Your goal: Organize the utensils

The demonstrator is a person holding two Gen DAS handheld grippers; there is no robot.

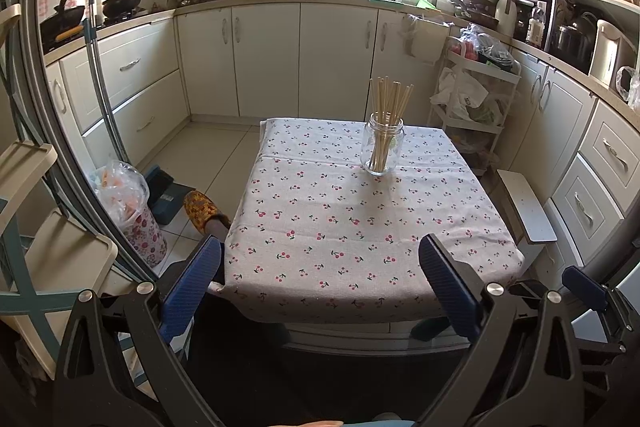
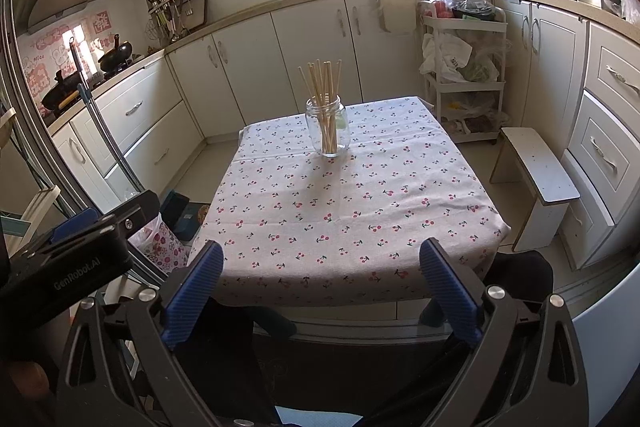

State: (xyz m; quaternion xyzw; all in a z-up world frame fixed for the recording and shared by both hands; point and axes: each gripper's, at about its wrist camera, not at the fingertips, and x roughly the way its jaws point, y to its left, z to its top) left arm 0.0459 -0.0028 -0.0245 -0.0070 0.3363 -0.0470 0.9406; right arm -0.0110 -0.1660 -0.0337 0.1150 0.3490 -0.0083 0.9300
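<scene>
A clear glass jar (image 1: 381,149) (image 2: 328,131) stands upright on the far half of a small table with a cherry-print cloth (image 1: 352,227) (image 2: 344,211). Several wooden chopsticks (image 1: 390,99) (image 2: 323,83) stand bunched in the jar, tips fanning upward. My left gripper (image 1: 320,251) hangs open at the table's near edge, blue pads wide apart, nothing between them. My right gripper (image 2: 322,253) is likewise open and empty, held back from the near edge. The left gripper's body (image 2: 80,251) shows at the left of the right wrist view.
White kitchen cabinets (image 1: 264,59) wrap around the table on three sides. A white stool (image 2: 540,179) stands to the table's right, a rack cart (image 2: 464,75) behind it. A floral bin with a plastic bag (image 1: 132,211), a slippered foot (image 1: 204,211) and a mop handle (image 1: 104,99) are left of the table.
</scene>
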